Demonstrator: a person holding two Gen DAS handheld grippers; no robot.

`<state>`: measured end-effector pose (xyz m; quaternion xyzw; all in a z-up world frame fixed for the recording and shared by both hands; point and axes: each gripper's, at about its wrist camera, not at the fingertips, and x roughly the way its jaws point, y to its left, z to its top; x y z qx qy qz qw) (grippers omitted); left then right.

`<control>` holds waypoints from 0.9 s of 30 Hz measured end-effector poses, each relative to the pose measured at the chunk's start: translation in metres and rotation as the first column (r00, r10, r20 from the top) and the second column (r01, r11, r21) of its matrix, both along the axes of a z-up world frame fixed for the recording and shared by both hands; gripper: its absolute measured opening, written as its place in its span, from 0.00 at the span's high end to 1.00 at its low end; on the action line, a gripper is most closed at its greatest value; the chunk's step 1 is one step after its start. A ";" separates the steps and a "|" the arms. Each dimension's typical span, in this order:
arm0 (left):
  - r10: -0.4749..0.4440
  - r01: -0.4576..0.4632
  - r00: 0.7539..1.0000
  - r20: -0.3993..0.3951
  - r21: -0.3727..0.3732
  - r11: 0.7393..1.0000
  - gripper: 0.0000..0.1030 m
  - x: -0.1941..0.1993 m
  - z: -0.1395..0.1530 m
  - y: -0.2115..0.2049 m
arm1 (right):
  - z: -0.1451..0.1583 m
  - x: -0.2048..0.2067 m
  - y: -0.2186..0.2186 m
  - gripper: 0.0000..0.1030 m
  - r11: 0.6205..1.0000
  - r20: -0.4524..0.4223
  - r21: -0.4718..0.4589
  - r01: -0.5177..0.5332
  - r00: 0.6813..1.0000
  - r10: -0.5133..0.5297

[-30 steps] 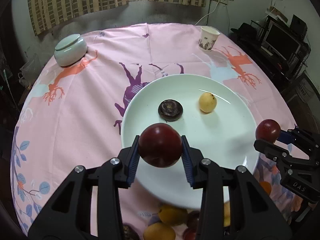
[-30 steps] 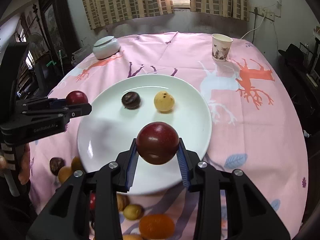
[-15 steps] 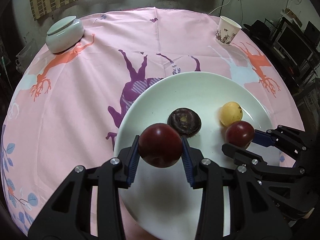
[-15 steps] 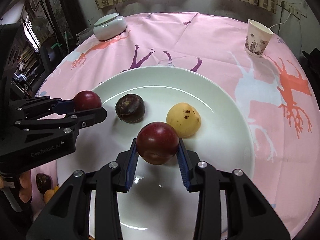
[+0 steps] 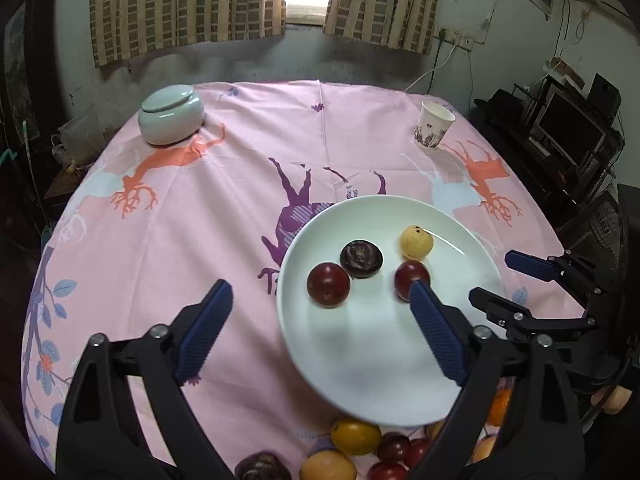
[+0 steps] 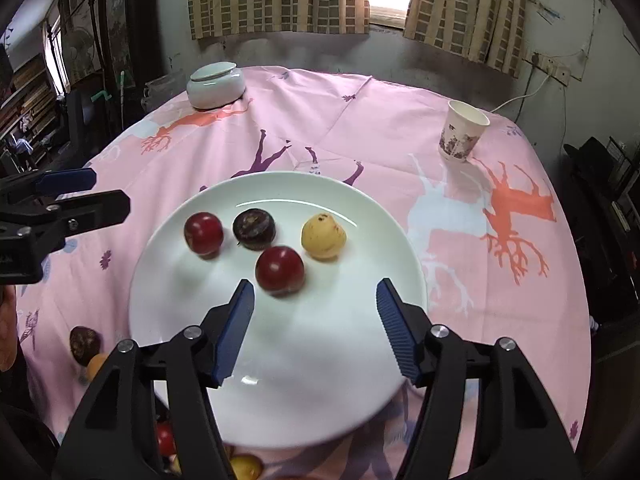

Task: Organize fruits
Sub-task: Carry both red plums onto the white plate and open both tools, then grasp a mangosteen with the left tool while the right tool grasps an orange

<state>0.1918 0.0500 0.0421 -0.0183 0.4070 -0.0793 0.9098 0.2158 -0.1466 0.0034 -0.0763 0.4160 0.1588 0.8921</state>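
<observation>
Fruits: two red plums (image 5: pixel 328 284) (image 5: pixel 412 274), a dark fruit (image 5: pixel 361 258) and a yellow one (image 5: pixel 417 242) lie on the white plate (image 5: pixel 360 360); more wait on the tabletop (image 5: pixel 200 200) at its near edge. Left tongs (image 5: pixel 320 334) and right tongs (image 6: pixel 314 328) are opening, nothing between them. Round, smooth, light, probably bruisable: grip gently across the widest part.

Both plums released onto plate.

Left gripper (image 5: pixel 320 316) jaws opening, nothing between them; the red plum (image 5: pixel 328 283) it held a second ago now rests on the white plate (image 5: pixel 376 360), beside the dark fruit (image 5: pixel 361 258). Right gripper (image 6: pixel 314 320) jaws opening too, empty; its red plum (image 6: pixel 279 270) now lies on the plate just ahead of its fingertips, near the yellow fruit (image 6: pixel 323 236).
</observation>
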 end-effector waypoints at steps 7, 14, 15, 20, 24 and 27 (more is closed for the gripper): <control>-0.003 0.002 0.999 0.050 0.021 1.000 0.02 -0.087 -0.011 0.004 | -0.005 -0.076 -0.009 0.01 0.998 -0.037 0.044 0.054 0.998 -0.053; 0.031 -0.031 0.999 0.011 0.031 0.999 0.02 -0.132 -0.043 0.025 | -0.017 -0.146 -0.024 0.01 0.988 -0.020 0.039 0.149 0.989 -0.148; 0.043 -0.043 0.999 0.000 0.035 0.998 0.02 -0.135 -0.048 0.029 | -0.022 -0.153 -0.026 0.01 0.987 -0.033 0.034 0.156 0.987 -0.155; 0.080 -0.081 0.996 -0.041 -0.006 0.997 0.02 -0.136 -0.059 0.045 | -0.046 -0.163 -0.036 0.01 0.979 -0.106 0.014 0.203 0.974 -0.200; 0.082 -0.083 0.996 -0.036 -0.022 0.996 0.02 -0.139 -0.058 0.048 | -0.045 -0.164 -0.039 0.01 0.976 -0.090 0.017 0.216 0.973 -0.213; 0.081 -0.083 0.996 -0.042 -0.023 0.996 0.02 -0.140 -0.060 0.049 | -0.045 -0.158 -0.042 0.01 0.974 -0.077 0.031 0.224 0.972 -0.221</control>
